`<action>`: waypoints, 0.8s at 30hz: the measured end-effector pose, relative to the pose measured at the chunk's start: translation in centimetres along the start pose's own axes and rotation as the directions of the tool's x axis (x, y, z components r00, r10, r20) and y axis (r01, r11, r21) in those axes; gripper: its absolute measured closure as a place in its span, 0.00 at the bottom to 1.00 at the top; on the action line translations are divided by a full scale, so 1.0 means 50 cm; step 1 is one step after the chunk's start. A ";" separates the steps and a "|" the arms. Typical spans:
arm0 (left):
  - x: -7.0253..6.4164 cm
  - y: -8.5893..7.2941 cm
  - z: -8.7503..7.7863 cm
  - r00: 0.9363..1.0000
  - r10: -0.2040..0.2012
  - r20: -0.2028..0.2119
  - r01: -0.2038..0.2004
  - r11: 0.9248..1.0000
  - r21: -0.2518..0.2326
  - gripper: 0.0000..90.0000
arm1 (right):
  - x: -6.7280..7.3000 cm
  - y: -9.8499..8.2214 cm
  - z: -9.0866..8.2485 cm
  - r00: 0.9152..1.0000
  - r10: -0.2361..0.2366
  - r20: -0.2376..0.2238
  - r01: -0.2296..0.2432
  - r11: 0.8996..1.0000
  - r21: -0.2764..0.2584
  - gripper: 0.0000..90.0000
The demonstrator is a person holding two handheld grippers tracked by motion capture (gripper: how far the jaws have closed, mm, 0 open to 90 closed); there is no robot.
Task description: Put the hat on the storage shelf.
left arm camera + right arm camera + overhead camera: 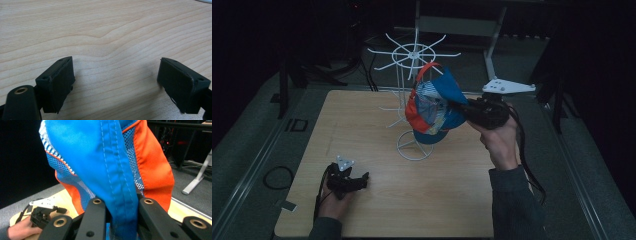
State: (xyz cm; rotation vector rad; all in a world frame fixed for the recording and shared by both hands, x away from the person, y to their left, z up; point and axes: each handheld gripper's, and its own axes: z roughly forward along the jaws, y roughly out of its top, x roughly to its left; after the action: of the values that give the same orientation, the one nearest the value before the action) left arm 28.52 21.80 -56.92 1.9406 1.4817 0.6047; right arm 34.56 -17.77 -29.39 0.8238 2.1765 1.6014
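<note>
High view: cap [432,107] hangs upright on rack [412,90], brim pointing down

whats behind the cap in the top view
The white wire rack stands behind the cap. Its top spokes and round base show; the cap covers part of its pole.

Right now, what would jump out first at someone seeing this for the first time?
The bright blue and orange cap, pinched between the right gripper jaws and held up beside a white wire rack at the table's far middle. Then the left gripper, jaws wide apart, resting on the wooden table at the near left.
</note>
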 end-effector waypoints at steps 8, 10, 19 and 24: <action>0.000 0.000 0.000 1.000 0.000 -0.001 0.000 1.000 0.000 0.16 | 0.016 -0.013 0.013 0.998 -0.060 0.034 0.058 0.996 0.073 0.67; 0.000 0.000 0.000 1.000 0.001 -0.001 -0.001 1.000 0.000 0.16 | 0.020 -0.018 0.014 0.995 -0.080 0.054 0.075 0.992 0.098 0.63; 0.000 0.000 0.000 1.000 0.001 -0.001 -0.001 1.000 0.000 0.16 | -0.004 -0.052 0.013 0.994 -0.066 0.092 0.051 0.987 0.155 0.39; 0.000 0.000 0.000 1.000 0.001 -0.001 -0.001 1.000 -0.001 0.16 | -0.013 -0.065 0.009 0.992 -0.061 0.112 0.041 0.984 0.172 0.33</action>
State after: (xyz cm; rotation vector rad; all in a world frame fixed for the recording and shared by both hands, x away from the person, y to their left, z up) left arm 28.53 21.80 -56.93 1.9406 1.4809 0.6065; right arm 34.48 -18.48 -32.66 0.8793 2.2531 1.3236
